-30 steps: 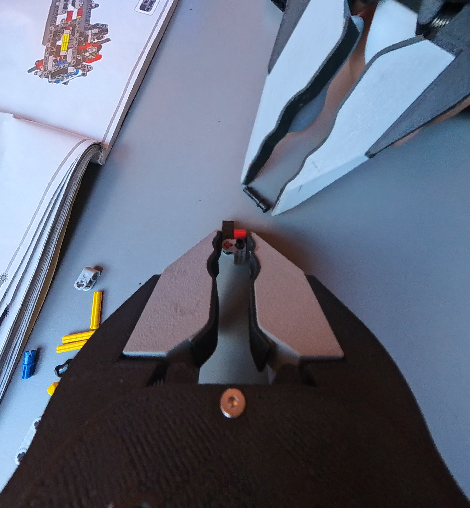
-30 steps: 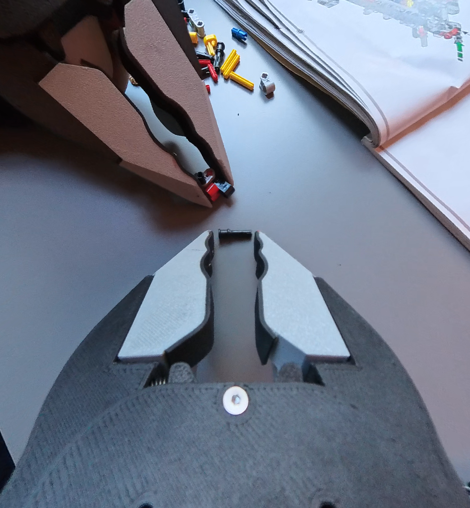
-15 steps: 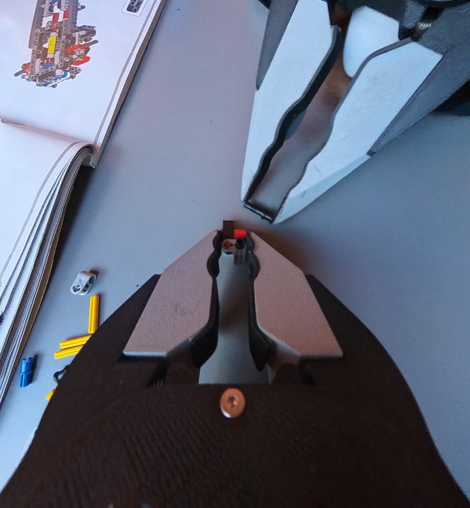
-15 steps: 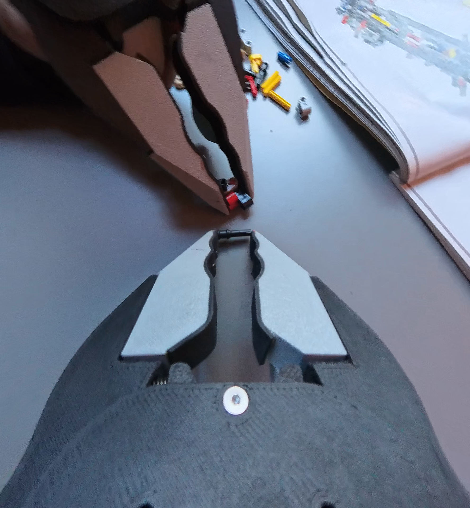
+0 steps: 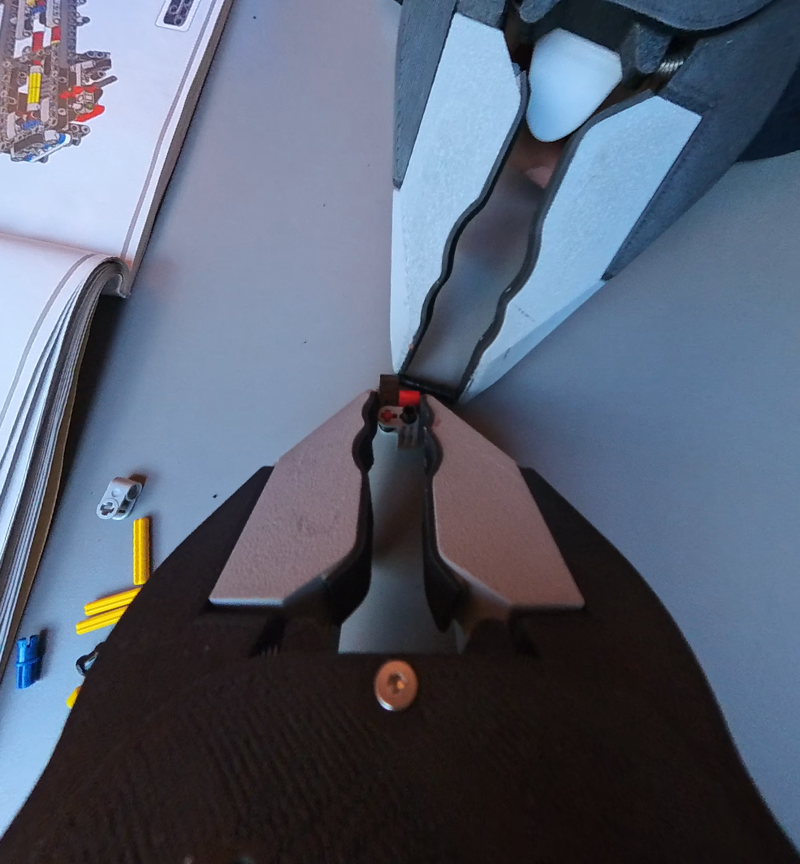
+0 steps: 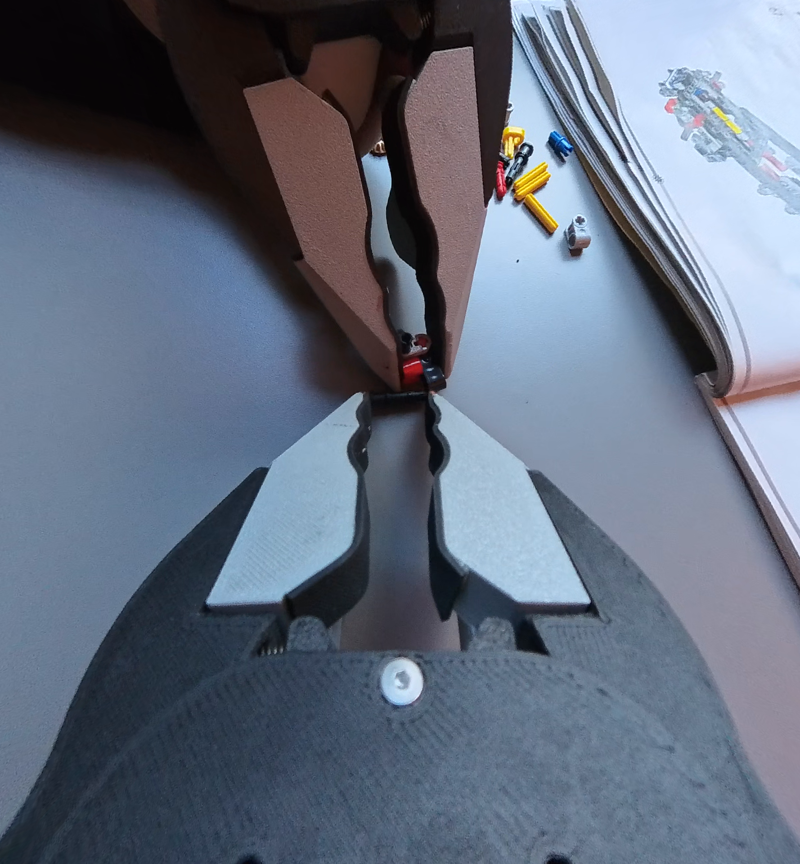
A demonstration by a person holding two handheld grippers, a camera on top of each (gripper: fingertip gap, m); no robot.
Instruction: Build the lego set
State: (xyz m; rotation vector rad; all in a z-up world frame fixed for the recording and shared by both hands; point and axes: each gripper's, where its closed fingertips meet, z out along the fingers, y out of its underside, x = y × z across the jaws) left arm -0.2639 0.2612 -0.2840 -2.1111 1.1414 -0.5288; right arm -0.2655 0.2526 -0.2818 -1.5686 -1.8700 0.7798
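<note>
The broad black printed body of each gripper fills the near half of its own view and hides the table under it. In the left gripper, the narrow jaws pinch a small cluster of toy building parts: a light grey piece with a red cross-shaped hole, a red bush and a dark brown end poking past the fingertips; how these join is too small to make out. Tip to tip with it, the right gripper clamps a thin black plastic pin crosswise between its fingertips, lying right against the cluster. The smooth pale grey table carries loose bits left of the left gripper: yellow ribbed axles, a light grey connector, a blue pin, some half covered. Farther off lies a thick open instruction booklet, cut off by the frame.
</note>
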